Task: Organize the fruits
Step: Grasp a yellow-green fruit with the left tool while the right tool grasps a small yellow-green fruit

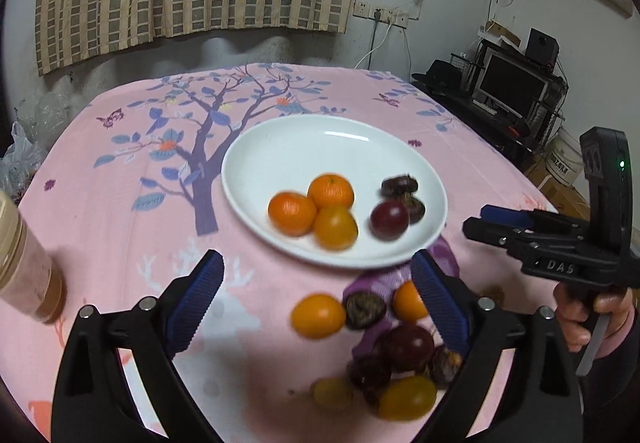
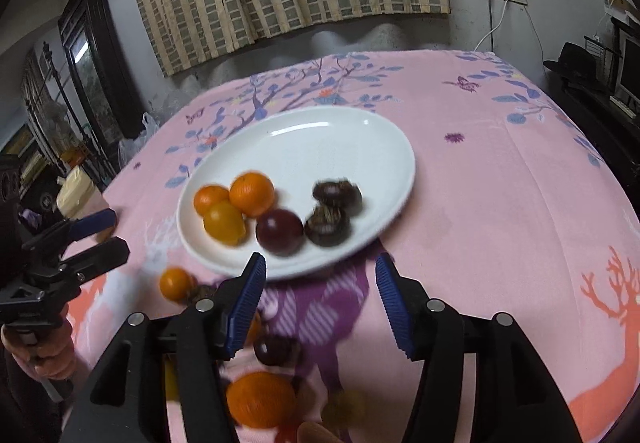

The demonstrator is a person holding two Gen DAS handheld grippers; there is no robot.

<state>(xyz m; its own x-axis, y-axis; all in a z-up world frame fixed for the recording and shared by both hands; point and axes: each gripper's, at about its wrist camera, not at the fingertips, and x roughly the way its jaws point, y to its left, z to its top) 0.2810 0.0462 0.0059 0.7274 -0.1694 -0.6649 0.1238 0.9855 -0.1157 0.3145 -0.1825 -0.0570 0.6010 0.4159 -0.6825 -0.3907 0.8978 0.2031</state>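
A white plate (image 1: 280, 151) (image 2: 352, 139) on the pink tablecloth holds three orange fruits (image 1: 291, 212) (image 2: 252, 193), a dark red plum (image 1: 389, 220) (image 2: 279, 231) and two dark chestnuts (image 1: 396, 185) (image 2: 337, 193). More loose fruit lies in front of the plate: an orange one (image 1: 318, 315), dark ones (image 1: 408, 347) and yellow ones (image 1: 407, 397). My left gripper (image 1: 318, 291) is open and empty above the loose fruit. My right gripper (image 2: 320, 299) is open and empty just short of the plate's near rim; it also shows in the left wrist view (image 1: 492, 221).
A jar with a beige lid (image 1: 24, 263) stands at the table's left edge. A curtain hangs on the wall behind the table. A monitor and shelves (image 1: 516, 87) stand to the right. A dark cabinet (image 2: 92, 55) stands to the left.
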